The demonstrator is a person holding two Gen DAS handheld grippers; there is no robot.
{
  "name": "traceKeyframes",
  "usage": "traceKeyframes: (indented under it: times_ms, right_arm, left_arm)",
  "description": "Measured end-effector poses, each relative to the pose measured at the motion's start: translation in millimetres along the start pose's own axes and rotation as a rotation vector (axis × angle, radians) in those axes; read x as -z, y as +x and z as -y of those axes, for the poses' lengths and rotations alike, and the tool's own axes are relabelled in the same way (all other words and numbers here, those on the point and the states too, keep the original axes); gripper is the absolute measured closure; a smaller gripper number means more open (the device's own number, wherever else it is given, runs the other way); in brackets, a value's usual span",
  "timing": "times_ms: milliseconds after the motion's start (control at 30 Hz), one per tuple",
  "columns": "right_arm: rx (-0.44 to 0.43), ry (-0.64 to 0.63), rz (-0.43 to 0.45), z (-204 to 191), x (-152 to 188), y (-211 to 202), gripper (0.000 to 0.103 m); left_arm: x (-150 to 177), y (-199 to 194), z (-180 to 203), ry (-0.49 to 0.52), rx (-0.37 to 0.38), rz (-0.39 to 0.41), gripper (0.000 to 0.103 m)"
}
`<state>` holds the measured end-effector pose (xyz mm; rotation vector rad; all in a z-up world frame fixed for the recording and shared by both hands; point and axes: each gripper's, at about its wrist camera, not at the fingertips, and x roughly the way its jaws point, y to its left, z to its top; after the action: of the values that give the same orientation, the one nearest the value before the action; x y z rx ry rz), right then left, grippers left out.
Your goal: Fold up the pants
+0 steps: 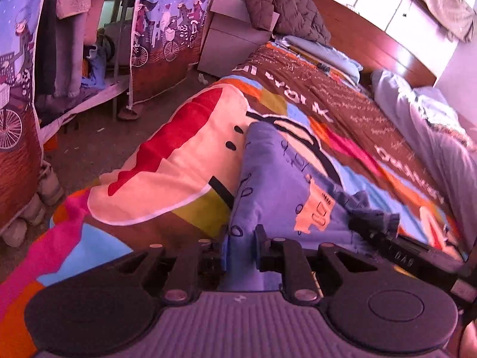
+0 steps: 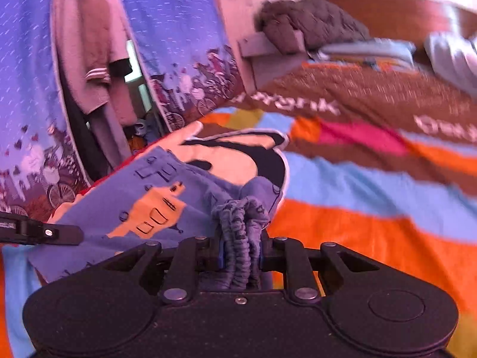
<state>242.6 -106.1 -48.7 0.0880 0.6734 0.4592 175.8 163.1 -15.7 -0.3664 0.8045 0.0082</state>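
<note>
Pants (image 1: pixel 277 185) of blue cloth, printed with dark outline drawings and an orange patch, lie stretched along the bed, on a bright bedspread (image 1: pixel 167 161) of red, cream, pink, orange and brown blocks. Left tongs (image 1: pixel 240 252) are nearly closed, with the blue cloth pinched between the two black fingers; the fabric runs away from them up the bed. Right tongs (image 2: pixel 240 249) are likewise almost closed, clamped on the gathered, ruched waistband (image 2: pixel 240 223), which bunches up in thick folds between the fingers. In the right wrist view the tip of the left tongs shows at the left edge, lying against the blue cloth beside the orange patch. A dark quilted jacket (image 1: pixel 283 9) is heaped by the wooden headboard (image 1: pixel 366 35), with a grey bedside cabinet (image 1: pixel 229 41) just beside it. Patterned curtains (image 1: pixel 167 29) with bicycles hang beyond the floor at the left of the bed.
</note>
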Motion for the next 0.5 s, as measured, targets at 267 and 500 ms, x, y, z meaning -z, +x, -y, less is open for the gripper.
traceKeyframes:
  times_ms: [267,500]
  right_arm:
    - [0.015,-0.009,-0.004,1.6,3.5,1.8,0.077]
    - [0.082,-0.042,0.018,-17.6,-7.7,-25.4,0.035]
  left_arm:
    - [6.7,0.8,9.6,0.022,-0.024,0.005,0.073]
    - [12.1,-3.9,1.7,0.001,0.025,0.034,0.011]
